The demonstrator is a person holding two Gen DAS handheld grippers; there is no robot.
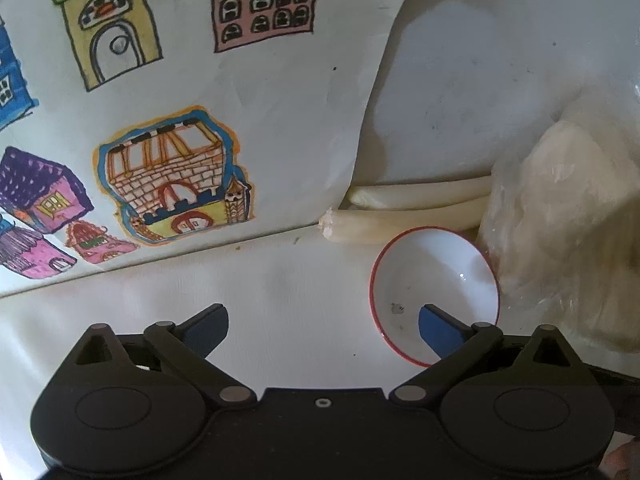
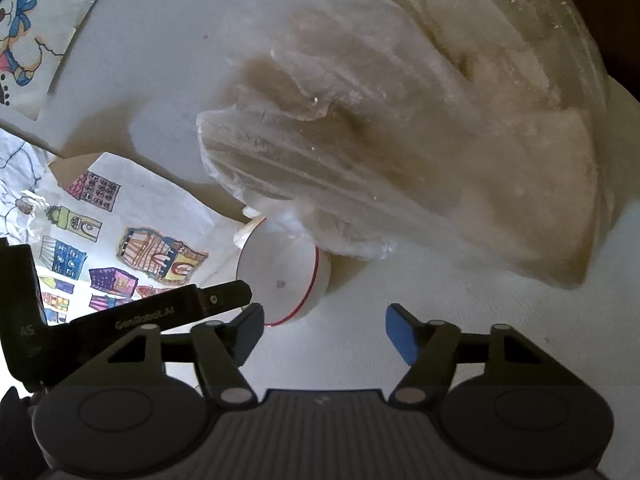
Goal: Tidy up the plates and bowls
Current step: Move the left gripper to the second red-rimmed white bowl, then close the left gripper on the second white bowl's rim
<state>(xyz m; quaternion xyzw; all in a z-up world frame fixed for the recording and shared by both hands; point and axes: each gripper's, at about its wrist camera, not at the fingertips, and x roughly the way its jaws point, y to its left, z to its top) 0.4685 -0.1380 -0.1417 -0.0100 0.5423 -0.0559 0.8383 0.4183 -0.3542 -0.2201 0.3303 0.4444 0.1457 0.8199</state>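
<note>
A small white bowl with a red rim [image 1: 434,280] stands on the white table against a plastic-wrapped bundle. It also shows in the right wrist view [image 2: 286,276]. My left gripper [image 1: 323,322] is open, to the bowl's left; its right finger [image 1: 438,330] hangs over the bowl's near rim. My right gripper [image 2: 324,330] is open and empty, just in front of and to the right of the bowl. The left gripper's body [image 2: 160,312] reaches in from the left in the right wrist view, its tip close to the bowl.
A sheet with coloured house drawings [image 1: 172,120] lies on the left of the table. Pale rolled tubes [image 1: 416,208] lie behind the bowl. A large crinkled plastic-wrapped bundle [image 2: 400,140] fills the right and back.
</note>
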